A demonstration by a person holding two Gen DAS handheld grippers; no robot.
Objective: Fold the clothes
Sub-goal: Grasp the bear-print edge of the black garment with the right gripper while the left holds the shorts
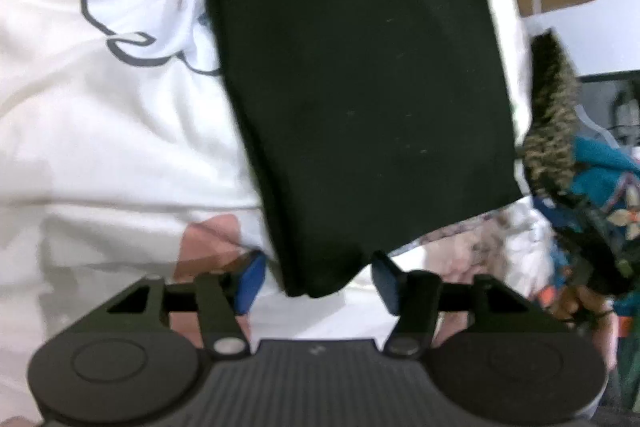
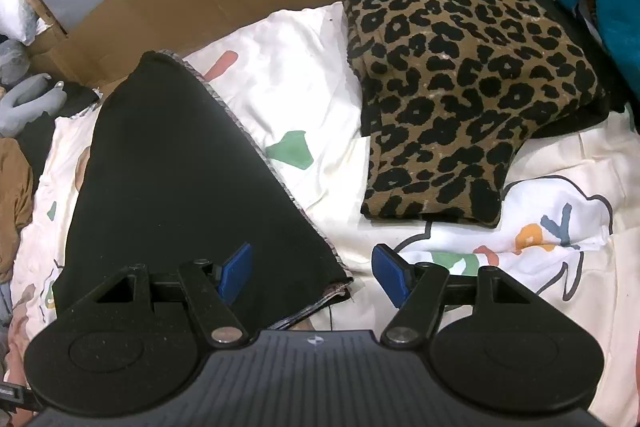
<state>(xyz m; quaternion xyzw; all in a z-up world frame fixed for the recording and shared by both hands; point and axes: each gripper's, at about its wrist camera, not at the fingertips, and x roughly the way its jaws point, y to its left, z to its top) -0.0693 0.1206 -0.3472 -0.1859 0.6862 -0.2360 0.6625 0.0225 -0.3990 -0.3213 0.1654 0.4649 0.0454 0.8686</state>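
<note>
Clearly the work happens on a bed under a cream printed sheet, which serves as the folding surface. At the left of the right wrist view lies the black garment, folded flat into a compact wedge with a grey stitched edge running along its right side; it looks nearly finished. In the left wrist view the same garment fills the middle, and its near corner lies between the blue pads of the left hand-held gripper, whose jaws stand apart and do not press the cloth, so I judge the corner to be free of the grip. The right hand-held gripper is likewise spread wide and empty, hovering above the garment's near right corner, one pad over the black cloth and the other over the sheet. Farther right, a folded leopard-print garment rests well apart, apparently set aside as done.
</note>
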